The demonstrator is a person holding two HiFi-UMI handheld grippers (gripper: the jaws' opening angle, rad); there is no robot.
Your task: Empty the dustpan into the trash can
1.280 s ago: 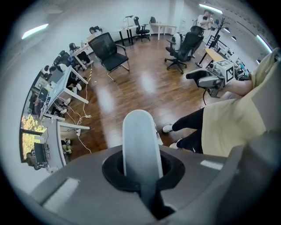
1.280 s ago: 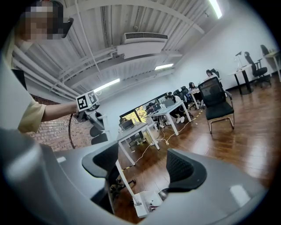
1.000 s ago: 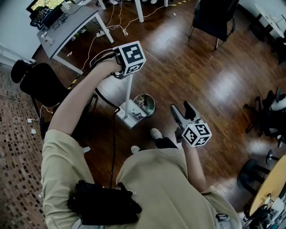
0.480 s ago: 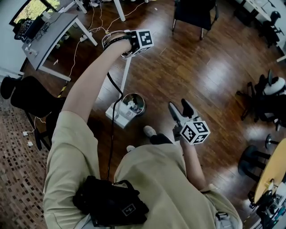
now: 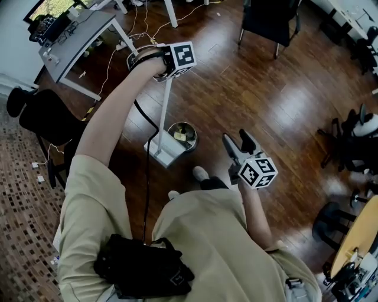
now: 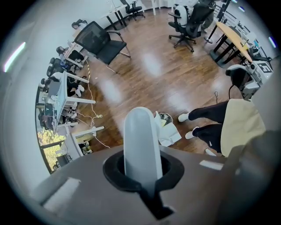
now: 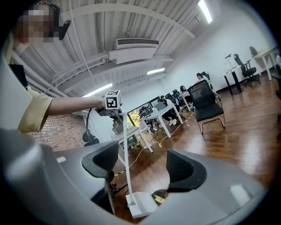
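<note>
Left marker cube (image 5: 184, 57): square code pattern, no letters.
Right marker cube (image 5: 258, 172): same kind of pattern.
Elsewhere: no readable text.

I am standing in what is looking like an open-plan office: a dark wood floor (image 5: 266, 88) is spreading wide around me, with a grey desk (image 5: 80, 38) on white legs, a black mesh chair (image 6: 102, 38) and rolling swivel chairs (image 6: 192, 19) standing about it. Further off, people are sitting at a row of desks (image 7: 169, 110), and white cables (image 6: 91, 117) are trailing over the boards beneath the tables. Overhead, strip lights (image 7: 203, 9) are shining from a ribbed ceiling beside an air-conditioning unit (image 7: 136, 43), and a brick wall (image 7: 66, 127) is closing off one side.
</note>
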